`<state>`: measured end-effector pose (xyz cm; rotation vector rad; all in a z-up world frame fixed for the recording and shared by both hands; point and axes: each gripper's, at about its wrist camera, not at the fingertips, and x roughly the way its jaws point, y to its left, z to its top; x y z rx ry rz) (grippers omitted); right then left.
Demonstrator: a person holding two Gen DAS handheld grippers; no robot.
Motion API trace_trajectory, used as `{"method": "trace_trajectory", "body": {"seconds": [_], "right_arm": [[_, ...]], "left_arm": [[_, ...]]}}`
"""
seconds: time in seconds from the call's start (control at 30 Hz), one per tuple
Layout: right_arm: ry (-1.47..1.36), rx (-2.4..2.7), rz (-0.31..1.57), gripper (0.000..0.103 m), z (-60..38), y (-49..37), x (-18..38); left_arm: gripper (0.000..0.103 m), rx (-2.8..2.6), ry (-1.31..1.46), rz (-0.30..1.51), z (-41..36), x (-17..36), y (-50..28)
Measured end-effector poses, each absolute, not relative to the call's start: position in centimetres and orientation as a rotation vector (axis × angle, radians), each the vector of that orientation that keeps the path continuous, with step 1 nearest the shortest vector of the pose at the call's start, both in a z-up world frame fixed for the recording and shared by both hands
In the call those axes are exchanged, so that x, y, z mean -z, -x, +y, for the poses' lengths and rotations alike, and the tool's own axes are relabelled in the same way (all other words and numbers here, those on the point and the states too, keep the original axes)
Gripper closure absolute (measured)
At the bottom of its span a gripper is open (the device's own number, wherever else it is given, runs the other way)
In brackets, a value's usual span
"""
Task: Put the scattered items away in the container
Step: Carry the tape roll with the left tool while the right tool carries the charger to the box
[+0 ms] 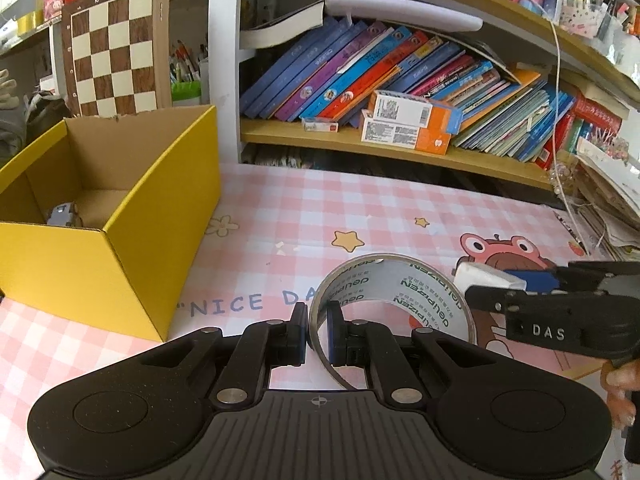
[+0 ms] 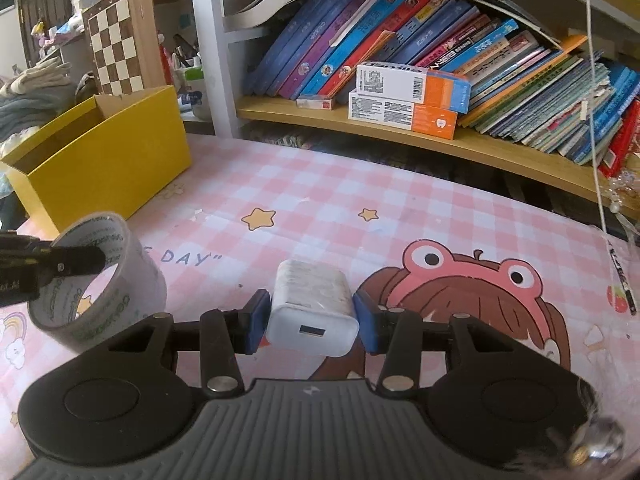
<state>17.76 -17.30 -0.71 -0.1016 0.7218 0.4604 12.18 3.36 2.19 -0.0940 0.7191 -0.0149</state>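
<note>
Pinching tape roll [image 1: 390, 300] wall, left gripper [image 1: 318, 334] | right gripper [image 2: 308, 320] clamps charger [image 2: 312, 312] | both bound for yellow box [image 1: 120, 216]

"NICE DAY" tablecloth [image 1: 360, 208], apparently "deli" tape roll [image 1: 394, 298]

You see a bench [image 2: 360, 184] covered in a pink-and-white checked cloth printed with yellow stars [image 2: 259, 218], a cartoon frog-hat figure [image 2: 472, 280] and blue lettering. Behind it stands a wooden bookshelf [image 2: 460, 142] holding leaning books [image 2: 360, 40]. Two white-and-orange cartons [image 2: 404, 100] lie stacked on the shelf board in front of the books, with a small flat packet [image 2: 315, 102] just beside them. A chessboard [image 1: 112, 52] stands upright at the left. A white cord [image 2: 594, 120] hangs down at the right.
</note>
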Motion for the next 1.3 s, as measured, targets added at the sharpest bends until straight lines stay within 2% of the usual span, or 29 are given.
{"method": "trace_trajectory", "body": {"seconds": [0.5, 1.3], "right_arm": [[0.103, -0.362, 0.695, 0.059, -15.9, -14.6, -1.5], [0.085, -0.23, 0.667, 0.06, -5.9, -9.7, -4.5]], "left_arm": [[0.095, 0.158, 0.114, 0.636, 4.8, -4.9, -10.9], [0.095, 0.322, 0.062, 0.591, 15.6, -8.1, -7.7]]}}
